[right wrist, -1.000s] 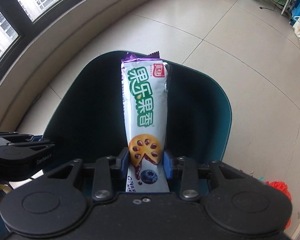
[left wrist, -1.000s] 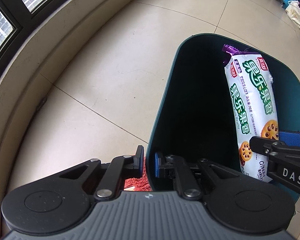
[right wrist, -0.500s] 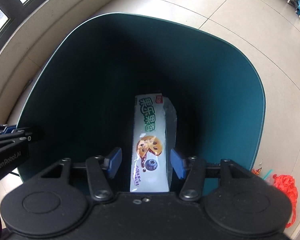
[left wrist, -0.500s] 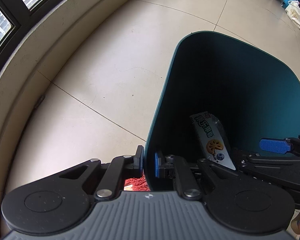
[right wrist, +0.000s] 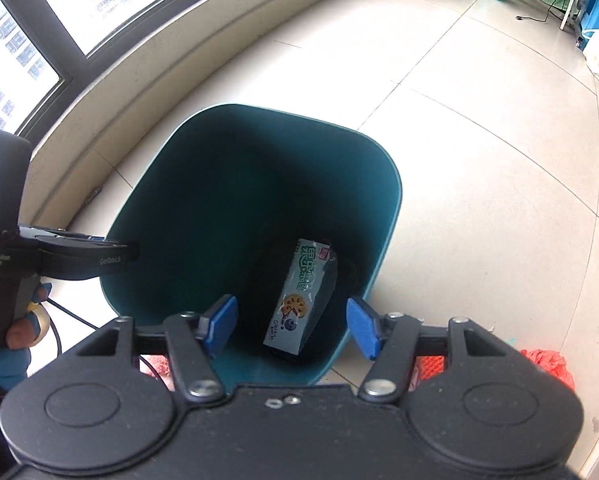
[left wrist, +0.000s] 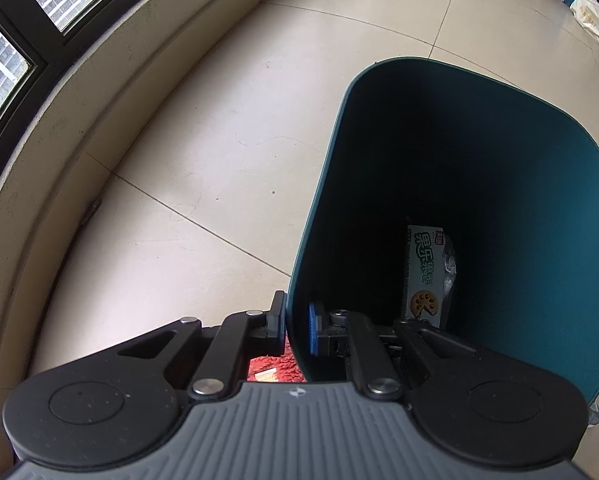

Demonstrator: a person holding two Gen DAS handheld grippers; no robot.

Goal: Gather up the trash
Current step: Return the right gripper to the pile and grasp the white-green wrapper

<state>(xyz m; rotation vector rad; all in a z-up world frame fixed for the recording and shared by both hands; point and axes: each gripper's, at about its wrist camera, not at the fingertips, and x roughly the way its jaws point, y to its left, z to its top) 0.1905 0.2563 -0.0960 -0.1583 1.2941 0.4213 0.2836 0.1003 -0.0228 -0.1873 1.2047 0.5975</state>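
Floor [left wrist: 203, 128], pale tile, bearing a teal bin [right wrist: 383, 208] with a red mat [left wrist: 271, 368] under its near side. Left claw [left wrist: 295, 322], clenched on the bin's near rim, one pad outside the wall and one inside; right claw [right wrist: 291, 326], above the bin mouth, jaws just been opening, spread and released with nothing between them. Wrapper [right wrist: 297, 304], white with green print and biscuit picture, lying at the bin's bottom, propped against the wall.
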